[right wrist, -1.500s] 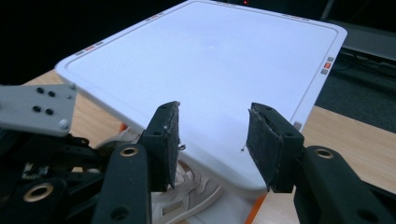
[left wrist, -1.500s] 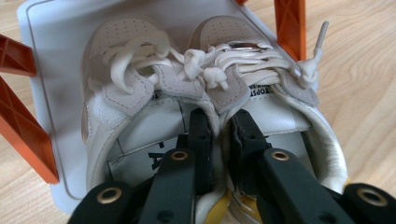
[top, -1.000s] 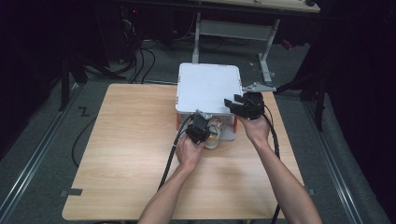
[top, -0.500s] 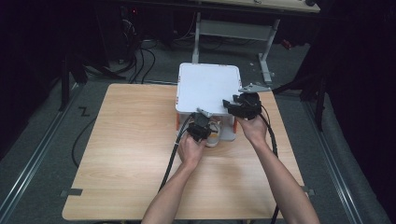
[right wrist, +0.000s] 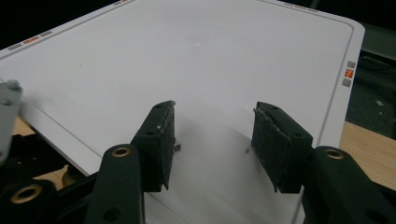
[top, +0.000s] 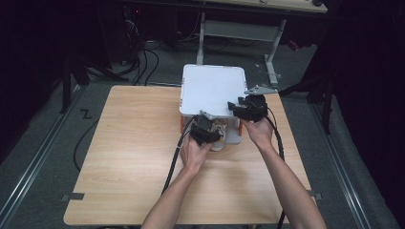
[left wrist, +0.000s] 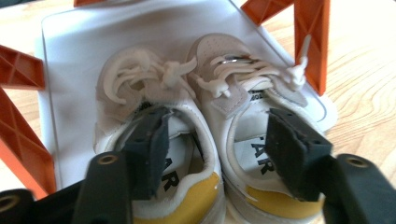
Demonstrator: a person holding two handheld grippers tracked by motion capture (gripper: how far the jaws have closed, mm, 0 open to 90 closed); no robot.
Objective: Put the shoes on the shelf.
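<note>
High view first: we see a small white rack with orange legs (top: 211, 93) standing at the middle of the table's (top: 124, 157) far edge, its flat top board blank and bare. Our left claw (top: 208, 135) sits low at the rack's near side, at the mouth of the lower shelf, while our right claw (top: 242, 108) rests on the near right corner of the top board.

From the left gripper view, a pair of small white sneakers with yellow heel tabs (left wrist: 205, 135) lies side by side on the white lower tray (left wrist: 70, 56), toes pointing away from us and heels toward the near opening, between the orange legs (left wrist: 21, 140). The left claw's jaws have just been opening and now stand apart: one pad is down inside the collar of the left shoe, the other inside the right shoe, so the two adjoining inner walls sit between them, but neither pad presses on anything. We judge that the pair has just been let go, set heels-out so it can be pinched by those inner walls again.

From the right gripper view, the right claw (right wrist: 212, 135) is spread wide with nothing between its pads, hanging just over the white top board (right wrist: 187, 56). We take it to be steadying the light rack, or simply parked there out of the way.
</note>
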